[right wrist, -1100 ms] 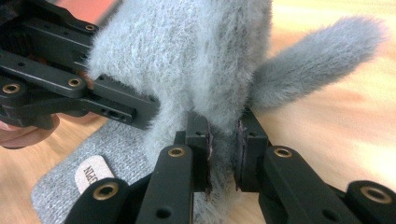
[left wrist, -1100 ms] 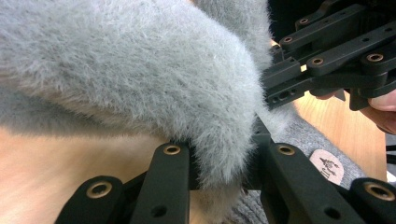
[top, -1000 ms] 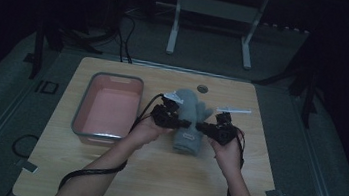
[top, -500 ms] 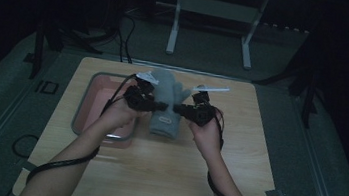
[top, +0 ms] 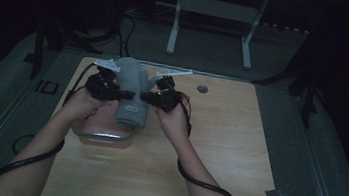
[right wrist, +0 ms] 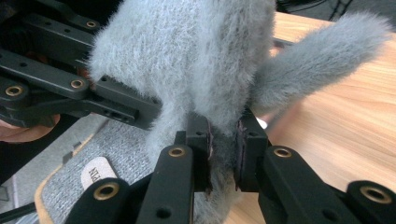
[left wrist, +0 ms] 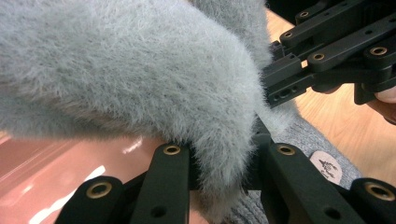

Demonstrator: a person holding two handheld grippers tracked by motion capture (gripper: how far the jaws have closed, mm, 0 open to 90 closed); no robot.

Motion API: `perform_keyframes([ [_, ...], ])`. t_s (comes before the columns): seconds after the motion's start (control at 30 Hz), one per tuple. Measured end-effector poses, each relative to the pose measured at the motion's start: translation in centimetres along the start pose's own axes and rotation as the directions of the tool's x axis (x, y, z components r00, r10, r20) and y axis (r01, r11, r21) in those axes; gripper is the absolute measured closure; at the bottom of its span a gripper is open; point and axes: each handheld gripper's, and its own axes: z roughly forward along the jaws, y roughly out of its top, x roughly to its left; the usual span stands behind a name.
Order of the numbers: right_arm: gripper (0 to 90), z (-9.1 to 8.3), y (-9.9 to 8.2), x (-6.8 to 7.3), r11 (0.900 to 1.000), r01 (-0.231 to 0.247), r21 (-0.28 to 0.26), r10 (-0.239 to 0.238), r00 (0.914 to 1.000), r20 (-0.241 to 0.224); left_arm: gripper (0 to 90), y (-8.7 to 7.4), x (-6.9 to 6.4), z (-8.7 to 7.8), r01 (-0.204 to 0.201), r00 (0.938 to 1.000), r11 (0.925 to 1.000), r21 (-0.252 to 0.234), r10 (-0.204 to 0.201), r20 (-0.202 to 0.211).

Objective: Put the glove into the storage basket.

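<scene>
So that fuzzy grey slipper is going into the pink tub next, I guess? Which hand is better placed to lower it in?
Probably the left. Both tongs clamp the grey slipper, but the left tongs hang over the pink tub, while the right tongs sit over bare table. Likely both lower together, left leading.

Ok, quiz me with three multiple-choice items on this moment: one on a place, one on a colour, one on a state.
1. Where is the fluffy slipper?
A. above the pink tray
B. on the floor
C. at the table's right edge

2. What colour is the slipper's fur?
A. red
B. grey
C. yellow

3. How do the left gripper and right gripper stand?
A. both wide open, apart from it
B. one clamped
C. both clamped on it

Answers: 1 A, the high view shows it held over the tray. 2 B, both gripper views show grey fur. 3 C, each pair of jaws pinches fur.
</scene>
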Motion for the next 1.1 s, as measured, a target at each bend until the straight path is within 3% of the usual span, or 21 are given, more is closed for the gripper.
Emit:
perform_keyframes([
  [0.17, 79.1, 2.8, 0.5, 2.0, 0.9999, 0.009, 0.009, -0.009, 0.9996, -0.025, 77.5, -1.7, 1.6, -1.8, 0.034, 0.9987, 0.9994, 0.008, -0.034, -0.038],
  [0.3, 79.1, 4.5, 0.2, 2.7, 0.9997, 0.007, 0.024, -0.007, 0.9993, -0.036, 77.5, -3.0, 2.4, -2.0, 0.059, 0.9971, 0.9980, 0.022, -0.058, -0.050],
  [0.57, 79.0, 8.4, -1.9, 2.0, 0.9949, -0.005, 0.101, 0.002, 0.9995, 0.030, 77.4, -5.5, 4.0, 1.2, 0.129, 0.9899, 0.9848, 0.117, -0.120, -0.075],
  [0.7, 79.0, 10.0, -2.6, 1.8, 0.9884, 0.013, 0.151, -0.026, 0.9963, 0.082, 77.3, -6.2, 4.7, 2.6, 0.144, 0.9876, 0.9771, 0.157, -0.131, -0.085],
  [0.73, 79.0, 10.3, -2.7, 1.8, 0.9875, 0.012, 0.157, -0.027, 0.9954, 0.092, 77.3, -6.3, 4.8, 3.0, 0.162, 0.9846, 0.9709, 0.176, -0.147, -0.094],
  [0.83, 78.9, 11.2, -3.1, 1.6, 0.9802, -0.013, 0.198, -0.013, 0.9913, 0.131, 77.3, -6.5, 4.7, 4.2, 0.171, 0.9814, 0.9600, 0.222, -0.146, -0.125],
  [0.97, 78.1, 12.0, -3.5, 1.7, 0.9685, 0.006, 0.249, -0.055, 0.9799, 0.192, 77.1, -6.9, 4.7, 5.3, 0.180, 0.9798, 0.9533, 0.243, -0.151, -0.131],
  [1.1, 73.7, 12.4, -3.7, 1.2, 0.9589, -0.003, 0.284, -0.054, 0.9792, 0.196, 76.4, -7.2, 4.7, 6.1, 0.189, 0.9781, 0.9418, 0.278, -0.155, -0.139],
])
